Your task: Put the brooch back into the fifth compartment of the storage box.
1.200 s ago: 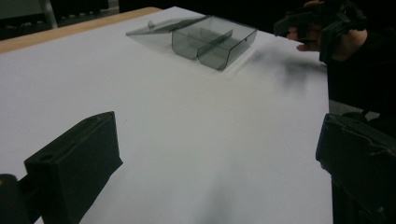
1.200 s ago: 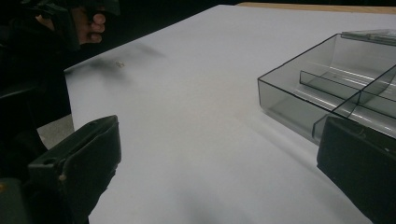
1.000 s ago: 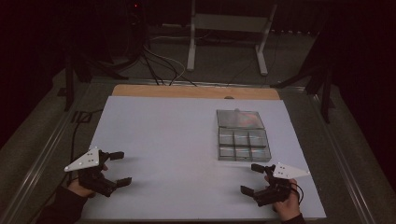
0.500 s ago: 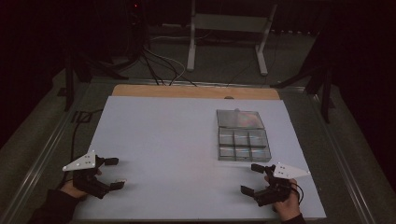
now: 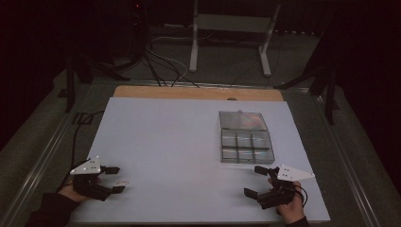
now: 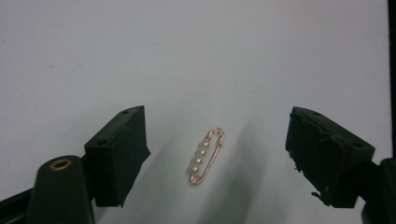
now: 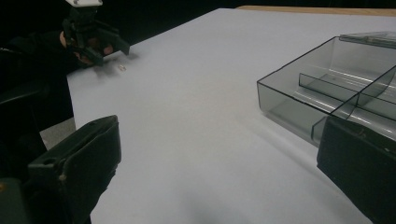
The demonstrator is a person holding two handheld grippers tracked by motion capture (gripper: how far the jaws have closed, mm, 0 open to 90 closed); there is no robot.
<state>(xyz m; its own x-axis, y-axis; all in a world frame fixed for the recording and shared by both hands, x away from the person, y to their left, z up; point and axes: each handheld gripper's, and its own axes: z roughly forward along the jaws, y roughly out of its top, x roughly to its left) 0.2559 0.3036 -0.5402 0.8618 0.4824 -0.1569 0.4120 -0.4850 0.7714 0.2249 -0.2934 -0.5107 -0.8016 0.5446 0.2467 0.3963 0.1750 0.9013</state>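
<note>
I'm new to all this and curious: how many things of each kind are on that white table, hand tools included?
Hand-held grippers: 2, the left gripper and the right gripper
Gold safety pin with pearl-like beads: 1
Clear plastic compartment box with its lid open: 1
Total: 4

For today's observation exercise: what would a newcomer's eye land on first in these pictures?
Probably the small gold safety pin with pearl-like beads, lying flat on the white table between the jaws of the open left claw. Next, the clear compartment box with its lid open, on the table's right side, just beyond the open right claw.
</note>
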